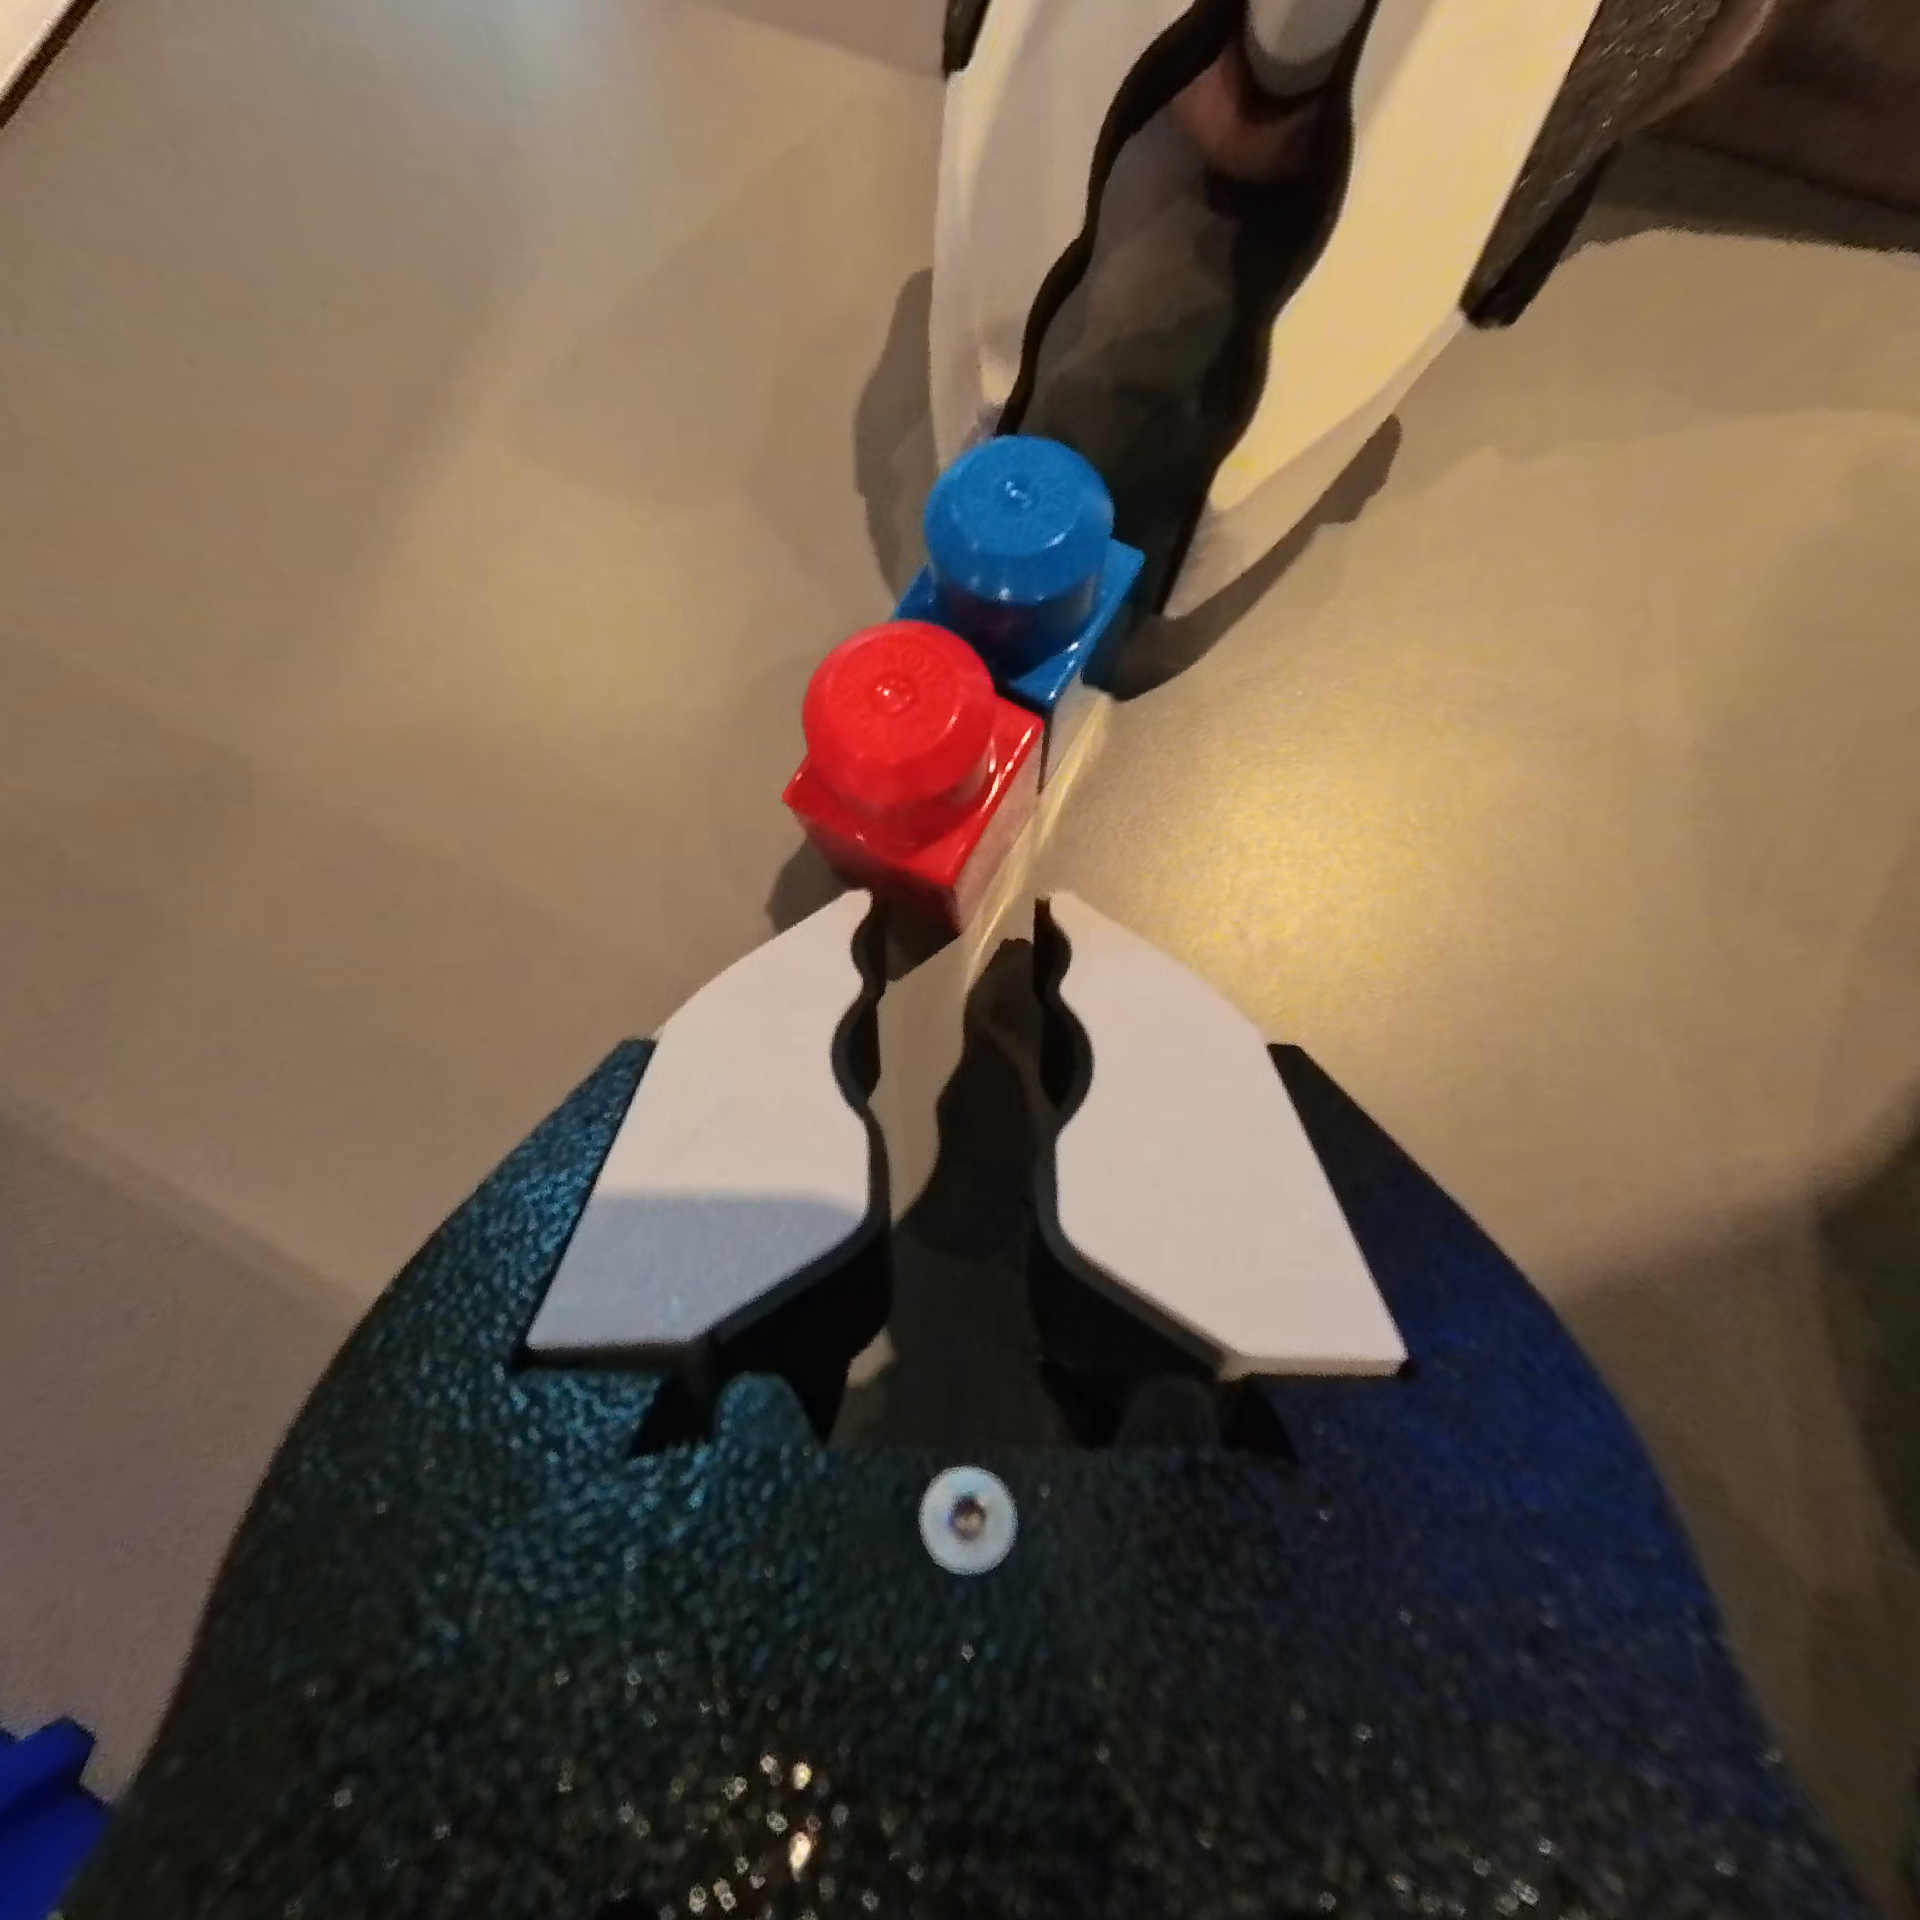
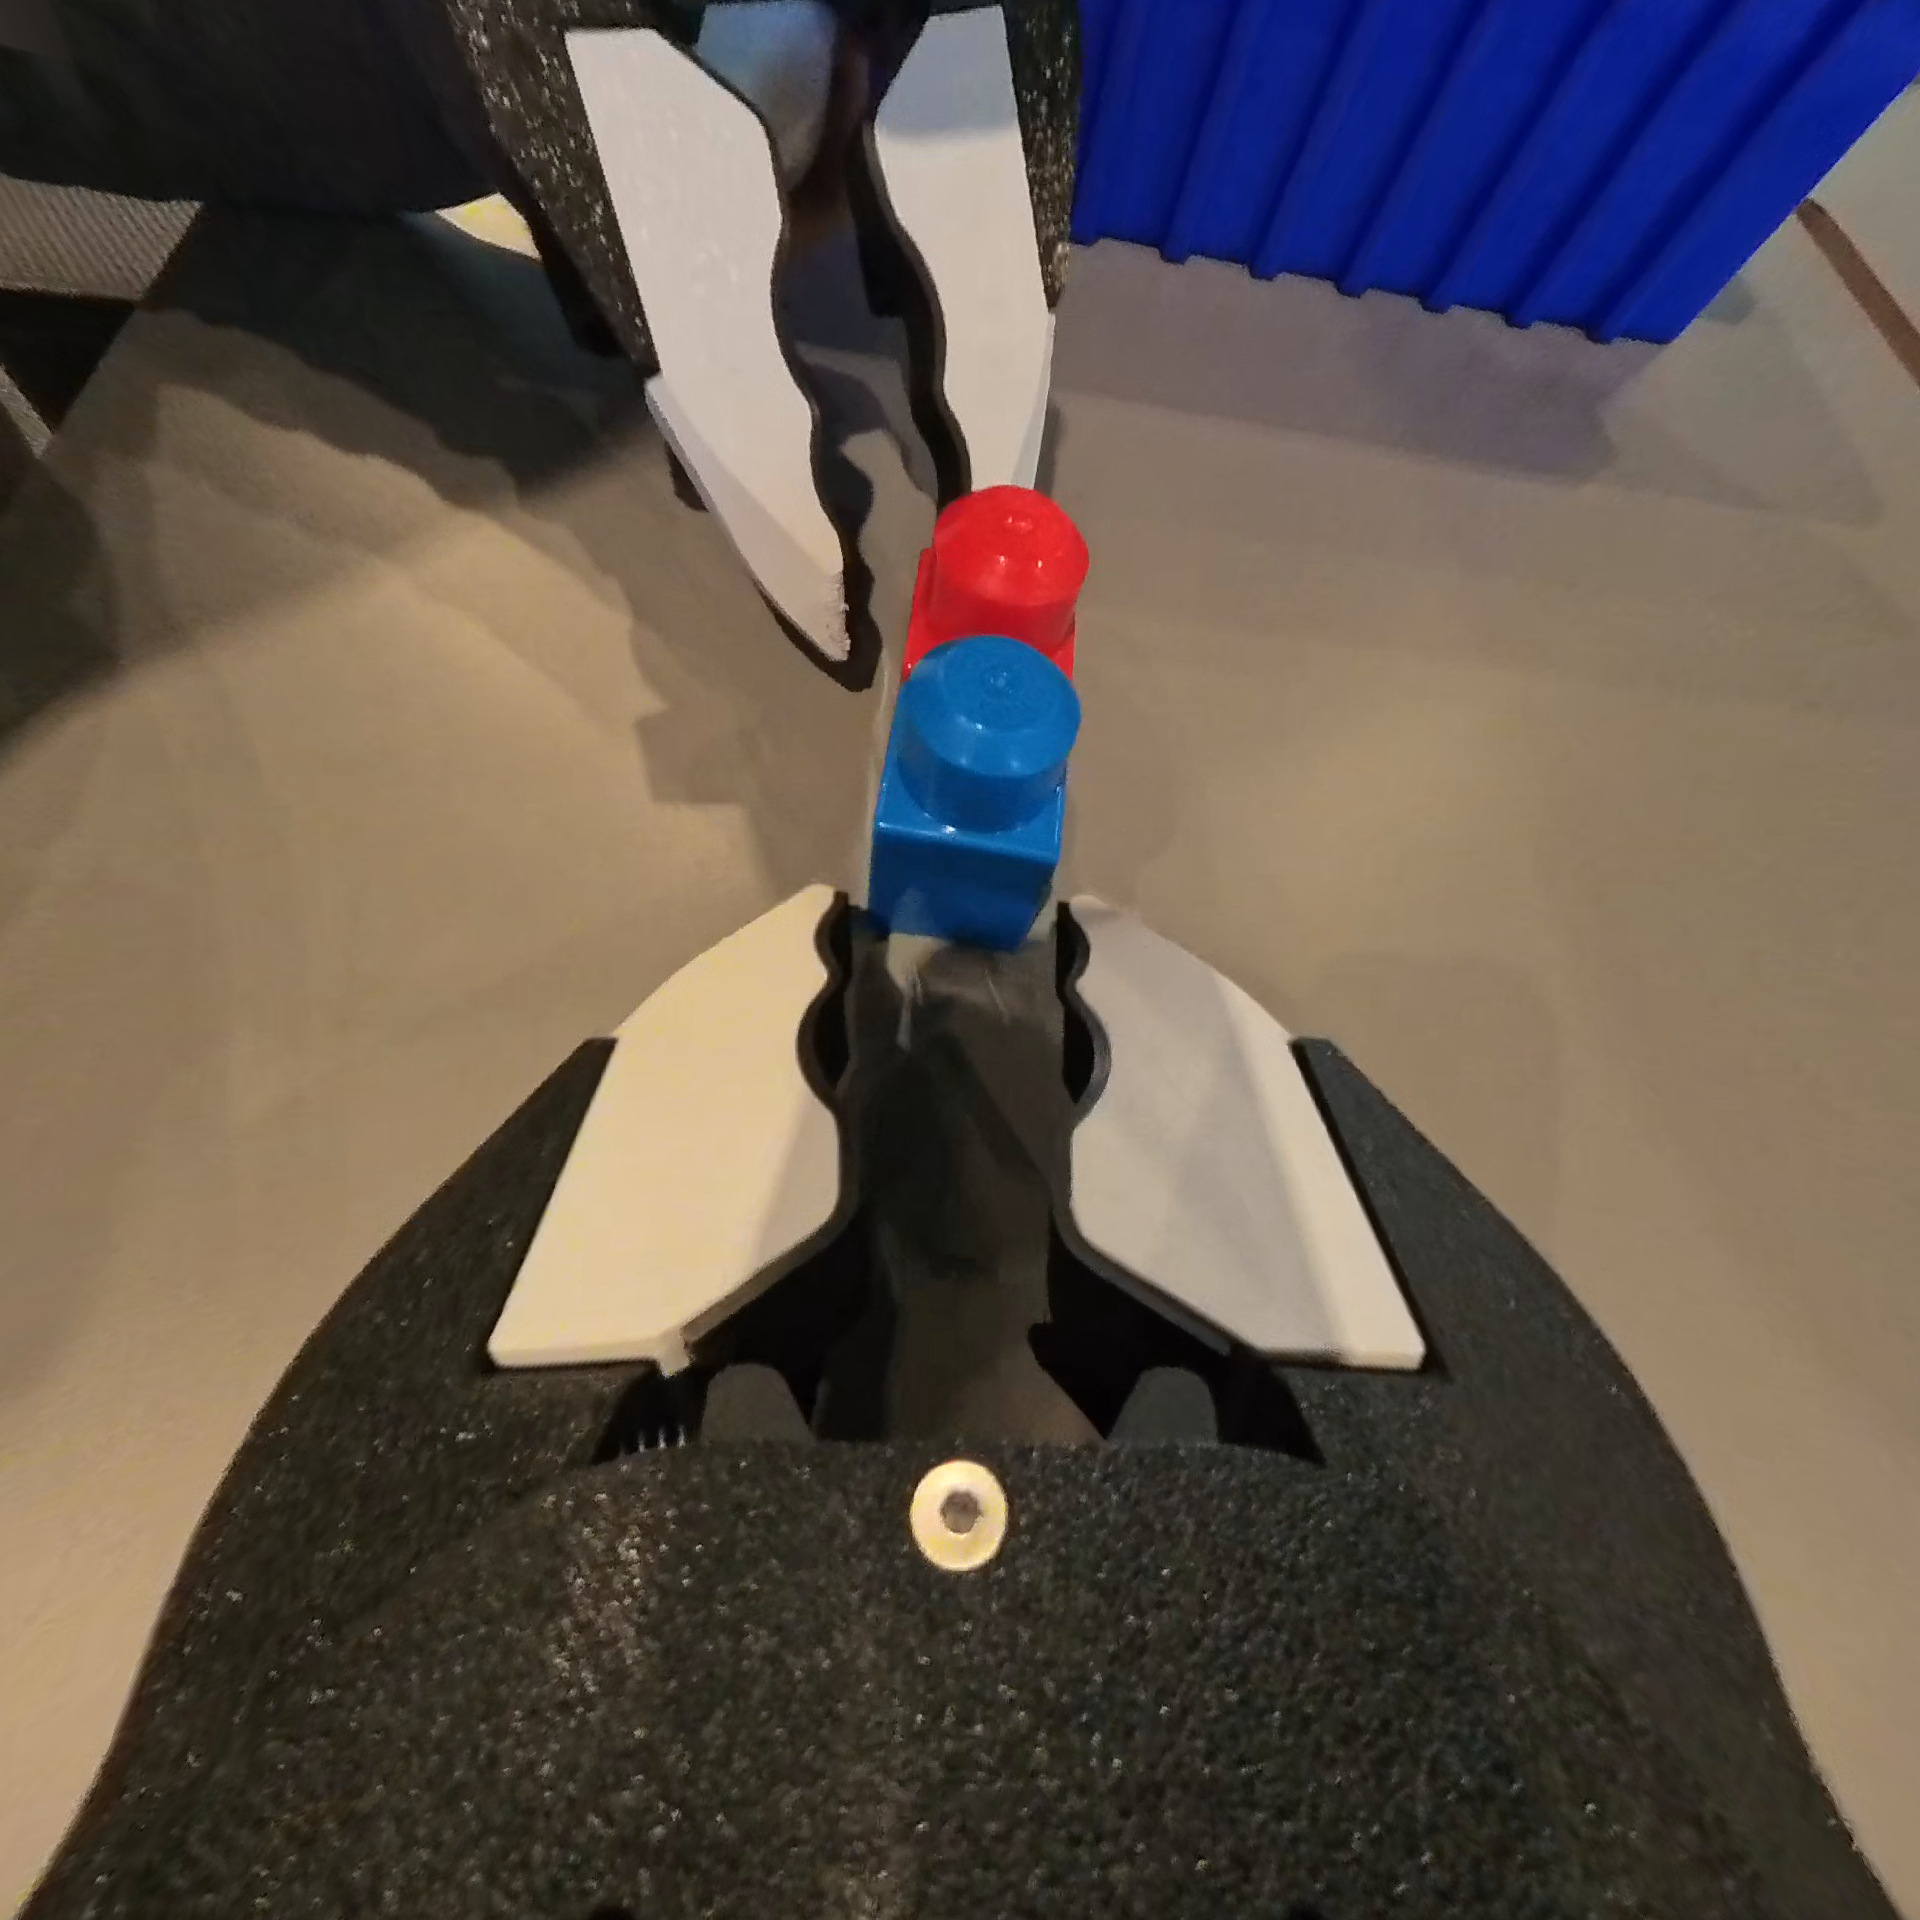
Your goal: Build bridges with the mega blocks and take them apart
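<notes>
A red block (image 1: pixel 914 769) and a blue block (image 1: pixel 1023 571), each with one stud, stand side by side and touching on the beige table (image 1: pixel 364 623). My left gripper (image 1: pixel 958 906) has its fingertips at the sides of the red block's base and looks shut on it. My right gripper (image 2: pixel 945 912) grips the base of the blue block (image 2: pixel 966 810), with the red block (image 2: pixel 1003 582) just beyond. The two grippers face each other across the pair. The right gripper shows at the top of the left wrist view (image 1: pixel 1101 499), the left one in the right wrist view (image 2: pixel 914 551).
A blue ribbed container (image 2: pixel 1455 156) stands on the table behind the left gripper, to the right. A blue edge (image 1: pixel 42 1787) shows at the bottom left of the left wrist view. A dark sleeve (image 2: pixel 260 94) and a mesh surface (image 2: pixel 73 249) lie at the far left. There is about 7 cm between the tips of the two grippers.
</notes>
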Tool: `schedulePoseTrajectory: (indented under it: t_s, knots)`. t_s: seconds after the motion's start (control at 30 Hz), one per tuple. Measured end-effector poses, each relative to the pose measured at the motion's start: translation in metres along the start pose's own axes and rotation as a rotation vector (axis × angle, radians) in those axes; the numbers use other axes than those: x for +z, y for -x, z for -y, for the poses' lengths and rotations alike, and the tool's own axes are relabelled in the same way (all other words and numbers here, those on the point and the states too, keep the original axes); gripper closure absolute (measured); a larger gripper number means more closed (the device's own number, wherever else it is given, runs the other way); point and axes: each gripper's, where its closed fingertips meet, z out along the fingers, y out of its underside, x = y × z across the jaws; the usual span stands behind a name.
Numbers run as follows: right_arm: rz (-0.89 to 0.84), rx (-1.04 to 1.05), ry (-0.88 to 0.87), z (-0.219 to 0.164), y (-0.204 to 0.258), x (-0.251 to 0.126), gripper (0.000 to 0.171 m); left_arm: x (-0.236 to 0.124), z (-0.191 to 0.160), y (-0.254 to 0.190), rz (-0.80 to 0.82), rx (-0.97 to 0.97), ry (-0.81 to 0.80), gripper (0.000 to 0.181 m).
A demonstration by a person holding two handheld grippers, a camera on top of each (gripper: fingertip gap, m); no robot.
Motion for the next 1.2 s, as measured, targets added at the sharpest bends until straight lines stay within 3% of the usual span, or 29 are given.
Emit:
schedulePoseTrajectory:
  t_s: [0.2, 0.33, 0.73, 1.2]
  knots:
    - [-0.019, 0.013, 0.023, -0.005, -0.004, -0.007, 0.143, -0.001, 0.000, 0.001, 0.000, -0.006, -0.006, 0.155]
    - [0.010, 0.038, 0.039, -0.006, 0.000, -0.013, 0.170, 0.000, 0.001, 0.001, -0.006, -0.006, -0.009, 0.155]
    - [-0.029, 0.011, 0.078, -0.009, -0.001, 0.002, 0.170, 0.006, 0.002, -0.006, -0.027, 0.008, -0.001, 0.154]
    - [-0.071, 0.011, 0.063, -0.006, -0.006, -0.007, 0.171, 0.001, 0.005, -0.003, 0.022, 0.011, -0.007, 0.147]
